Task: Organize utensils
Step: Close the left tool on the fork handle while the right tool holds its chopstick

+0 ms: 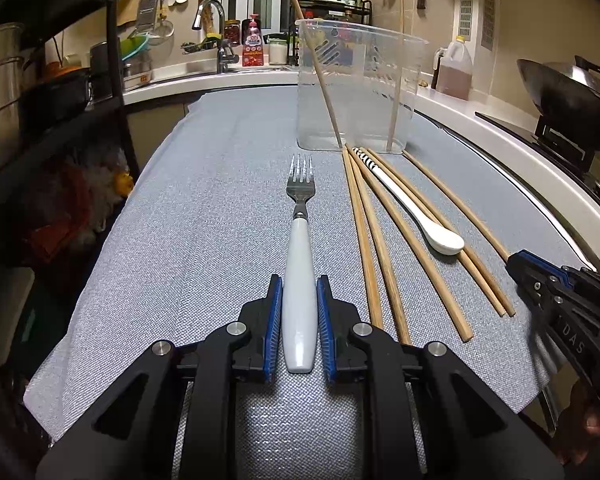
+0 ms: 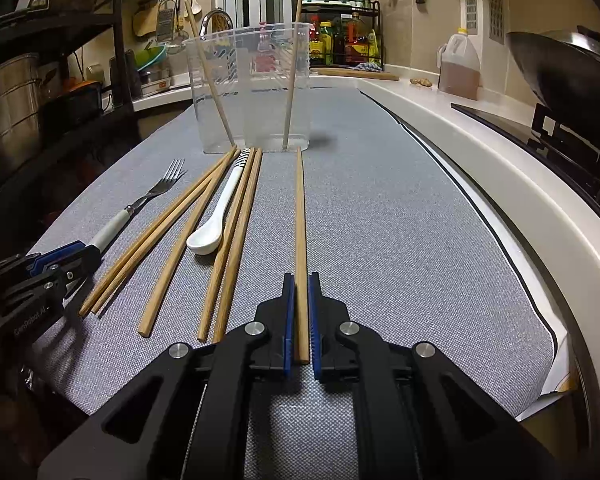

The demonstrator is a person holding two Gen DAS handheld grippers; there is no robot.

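Left gripper [image 1: 299, 292] clamps the one white-handled steel fork [image 1: 300, 248]; right gripper [image 2: 299, 284] clamps one of six loose wooden chopsticks [image 2: 300, 240]; two more stand in the clear plastic tub [image 2: 252, 88] at twelve o'clock.

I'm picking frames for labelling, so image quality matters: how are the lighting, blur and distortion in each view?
Left wrist view: dim warm indoor light; strong fisheye bends the counter edge; the fork between the left gripper's pads is sharp; the right gripper at the edge is smeared. Right wrist view: same curvature; the chopstick in the right gripper is crisp; the clear container shows see-through clutter; corners are dark.
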